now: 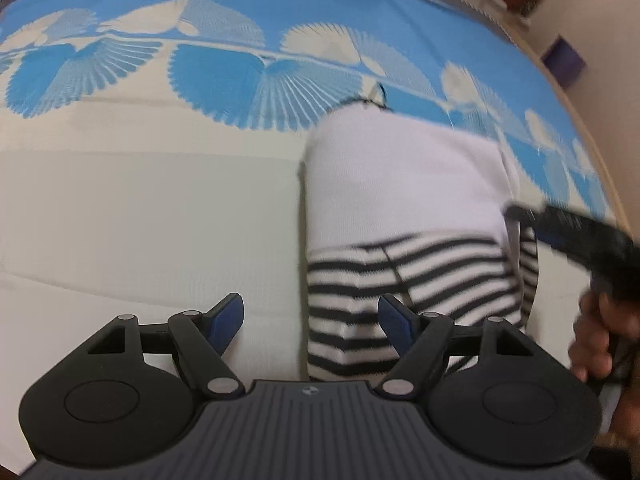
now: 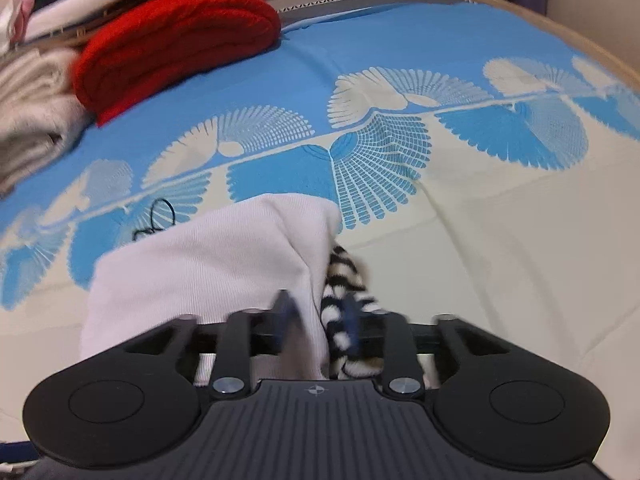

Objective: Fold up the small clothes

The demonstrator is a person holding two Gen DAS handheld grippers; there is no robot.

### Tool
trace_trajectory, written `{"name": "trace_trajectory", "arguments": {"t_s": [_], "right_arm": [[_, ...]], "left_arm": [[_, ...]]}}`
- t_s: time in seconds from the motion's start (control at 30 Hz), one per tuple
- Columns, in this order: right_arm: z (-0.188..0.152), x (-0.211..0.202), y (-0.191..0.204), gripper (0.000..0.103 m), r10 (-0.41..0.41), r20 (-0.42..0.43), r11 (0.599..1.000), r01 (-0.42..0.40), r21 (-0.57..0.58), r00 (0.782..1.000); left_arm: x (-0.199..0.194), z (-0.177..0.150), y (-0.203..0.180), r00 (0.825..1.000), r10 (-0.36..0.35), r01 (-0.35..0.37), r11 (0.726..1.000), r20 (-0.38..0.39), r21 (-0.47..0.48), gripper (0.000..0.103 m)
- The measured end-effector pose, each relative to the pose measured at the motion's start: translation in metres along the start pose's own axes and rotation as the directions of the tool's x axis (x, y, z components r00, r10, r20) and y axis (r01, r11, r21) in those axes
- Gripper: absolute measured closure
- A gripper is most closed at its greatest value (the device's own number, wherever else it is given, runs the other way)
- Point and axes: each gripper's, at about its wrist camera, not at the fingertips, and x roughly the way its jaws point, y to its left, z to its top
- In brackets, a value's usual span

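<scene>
Right gripper [image 2: 318, 314] pinching garment [image 2: 208, 264] edge, left gripper [image 1: 312, 320] spread, bedspread [image 1: 140, 200] beside.

Bed [image 2: 500, 240]: cream cover with a blue band of fan motifs. Lying on it: white garment with black-and-white striped part [image 1: 400, 184], partly folded; thin black cord loop [image 2: 160, 216] beside it; folded red blanket [image 2: 176, 44]; beige folded textiles [image 2: 32, 96].

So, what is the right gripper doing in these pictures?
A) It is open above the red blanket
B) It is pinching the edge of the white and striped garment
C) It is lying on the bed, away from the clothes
B: in the right wrist view, the right gripper has its fingers drawn in around the garment edge, white and striped cloth between them.
</scene>
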Motion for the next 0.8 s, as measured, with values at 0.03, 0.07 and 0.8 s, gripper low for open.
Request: {"name": "trace_trajectory", "arguments": {"t_s": [0.03, 0.07, 0.8], "right_arm": [[-0.001, -0.005, -0.007, 0.062, 0.015, 0.000, 1.000, -0.015, 0.014, 1.000], [-0.002, -0.008, -0.012, 0.062, 0.027, 0.000, 0.999, -0.027, 0.028, 1.000], [-0.052, -0.007, -0.041, 0.047, 0.148, -0.255, 0.983, -0.172, -0.071, 0.955]], "left_arm": [[-0.003, 0.002, 0.004, 1.000, -0.005, 0.005, 1.000, 0.007, -0.021, 0.024], [-0.006, 0.005, 0.007, 1.000, -0.012, 0.012, 0.999, 0.013, -0.039, 0.024], [-0.001, -0.005, -0.011, 0.996, -0.086, 0.085, 0.995, -0.006, -0.047, 0.019]]}}
